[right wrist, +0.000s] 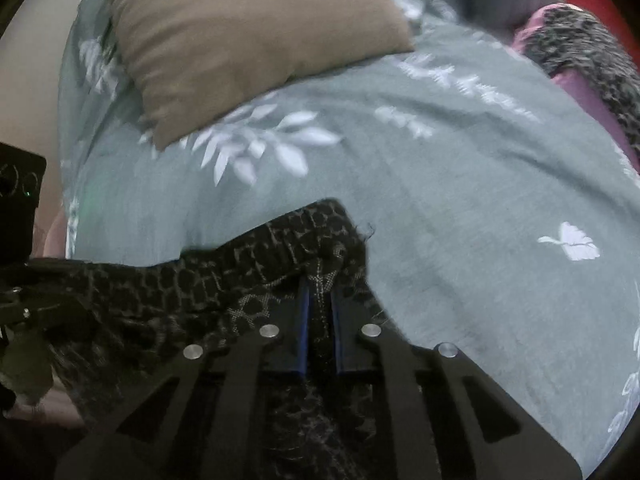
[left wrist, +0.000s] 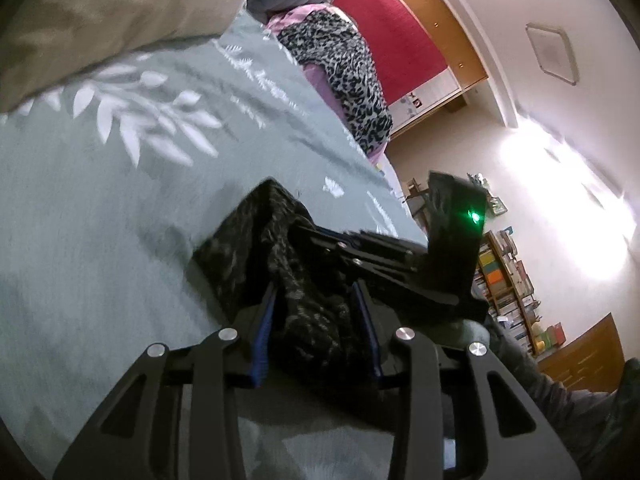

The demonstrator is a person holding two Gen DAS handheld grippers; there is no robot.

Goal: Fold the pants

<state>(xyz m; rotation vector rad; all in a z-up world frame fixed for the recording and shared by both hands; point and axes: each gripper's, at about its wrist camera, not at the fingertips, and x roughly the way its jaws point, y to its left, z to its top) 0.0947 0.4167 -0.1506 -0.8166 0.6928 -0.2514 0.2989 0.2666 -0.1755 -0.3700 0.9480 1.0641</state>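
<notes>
Your left gripper (left wrist: 316,320) and right gripper (right wrist: 320,320) each clamp the pants (right wrist: 200,284), bunched above the bedspread (right wrist: 460,184), pillow (right wrist: 248,36) beyond.

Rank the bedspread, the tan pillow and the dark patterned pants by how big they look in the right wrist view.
1. Bedspread, largest.
2. Tan pillow.
3. Pants, close to the pillow in apparent size; they sit nearer the camera and run out of frame, so this order is unsure.
</notes>
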